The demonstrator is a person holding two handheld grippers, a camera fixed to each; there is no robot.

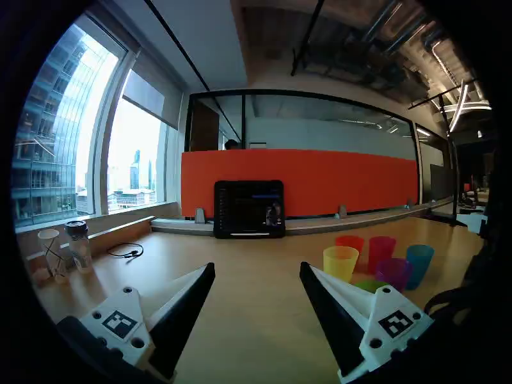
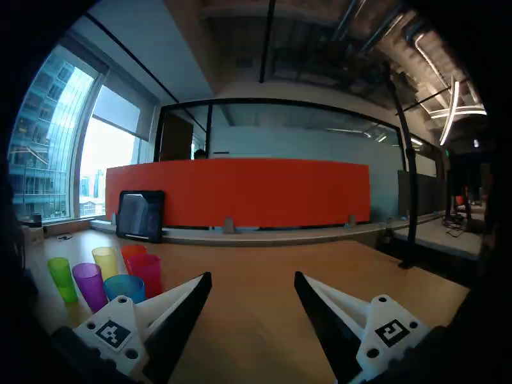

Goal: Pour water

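Note:
Several coloured plastic cups stand in a cluster on the wooden table. In the left gripper view the cluster is to the right, just beyond my right finger: a yellow cup (image 1: 340, 261), a magenta cup (image 1: 381, 251), a blue cup (image 1: 420, 262). My left gripper (image 1: 256, 269) is open and holds nothing. In the right gripper view the cluster is at the left: a green cup (image 2: 62, 278), a purple cup (image 2: 89, 285), a blue cup (image 2: 125, 287) close to my left finger. My right gripper (image 2: 251, 276) is open over bare table.
A clear bottle with a dark lid (image 1: 79, 244) and a glass (image 1: 51, 253) stand on the window ledge at the far left. A dark tablet (image 1: 249, 209) leans against the orange divider (image 1: 358, 179). A black cable (image 1: 125, 251) lies on the table.

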